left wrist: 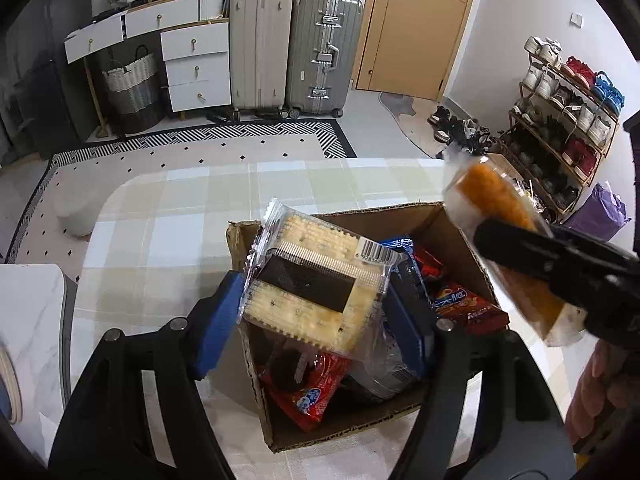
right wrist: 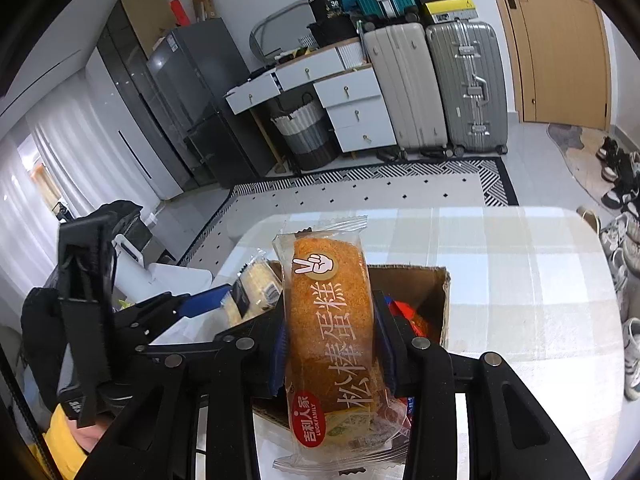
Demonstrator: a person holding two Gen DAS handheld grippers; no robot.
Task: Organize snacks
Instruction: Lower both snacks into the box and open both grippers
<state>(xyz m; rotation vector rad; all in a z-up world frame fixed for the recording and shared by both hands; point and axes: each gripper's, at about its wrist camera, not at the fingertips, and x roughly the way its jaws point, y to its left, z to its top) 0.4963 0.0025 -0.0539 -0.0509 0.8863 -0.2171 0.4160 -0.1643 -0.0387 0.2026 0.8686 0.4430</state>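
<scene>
An open cardboard box [left wrist: 448, 220] sits on the checked tablecloth and holds several snack packs, among them red packets [left wrist: 316, 392]. My left gripper [left wrist: 316, 300] is shut on a clear pack of crackers [left wrist: 312, 276] and holds it over the box. My right gripper [right wrist: 330, 344] is shut on an orange wrapped cake [right wrist: 332, 320], held upright above the box [right wrist: 440, 284]. In the left wrist view the cake [left wrist: 500, 200] and the right gripper show at the right, beside the box. In the right wrist view the crackers [right wrist: 256, 284] and the left gripper show at the left.
The table [left wrist: 168, 208] has a checked cloth and a rounded far edge. A white marble-look surface [left wrist: 28, 320] lies at the left. Beyond are a patterned rug [left wrist: 200, 148], suitcases [left wrist: 296, 48], white drawers [left wrist: 196, 64], a shoe rack [left wrist: 560, 128] and a door [left wrist: 416, 24].
</scene>
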